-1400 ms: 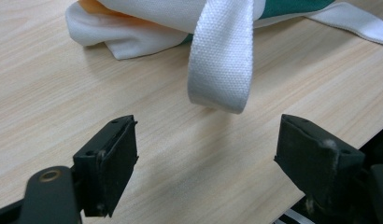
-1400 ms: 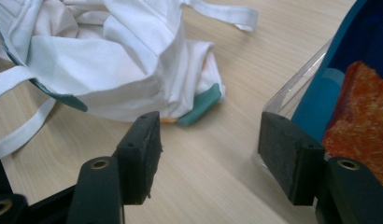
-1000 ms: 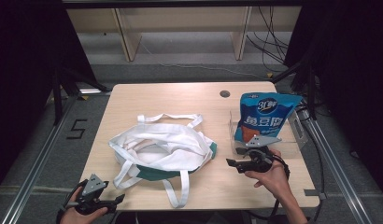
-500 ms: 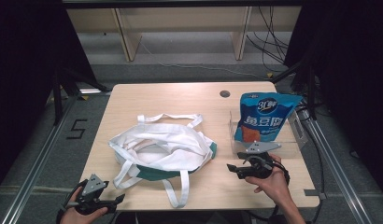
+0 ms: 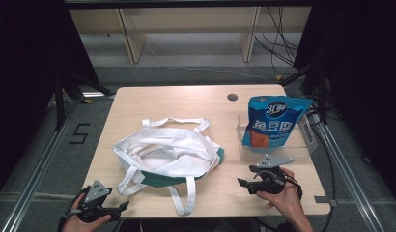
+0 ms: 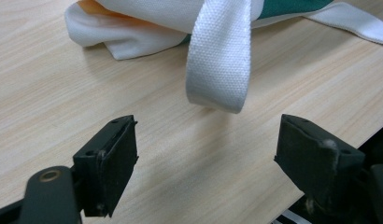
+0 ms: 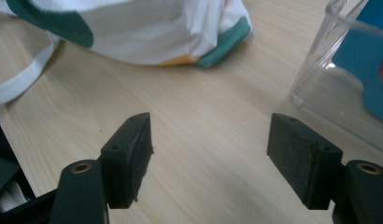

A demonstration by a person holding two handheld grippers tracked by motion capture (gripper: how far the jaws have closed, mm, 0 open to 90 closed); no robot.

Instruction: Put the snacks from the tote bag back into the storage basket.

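1. High view: compared with one second before, the right gripper [image 5: 245, 184] is a little lower and nearer to the front edge of the table [image 5: 152, 99]. Its jaws have just been opening, and nothing is between them. They point left, toward the tote bag [image 5: 167, 153]. The left gripper [image 5: 122, 207] is at the same place, at the front left corner. The bag lies flat in the middle, its long axis left to right, its handles toward the front and the back. The blue snack pouch [image 5: 275, 122] stands upright in the clear box [image 5: 302, 147] at the right.
2. Left gripper view: the jaws are spread, empty. One white strap [image 6: 221, 56] of the bag hangs just ahead of them.
3. Right gripper view: the jaws are wide apart above bare wood, with the bag ahead and the clear box at the right.
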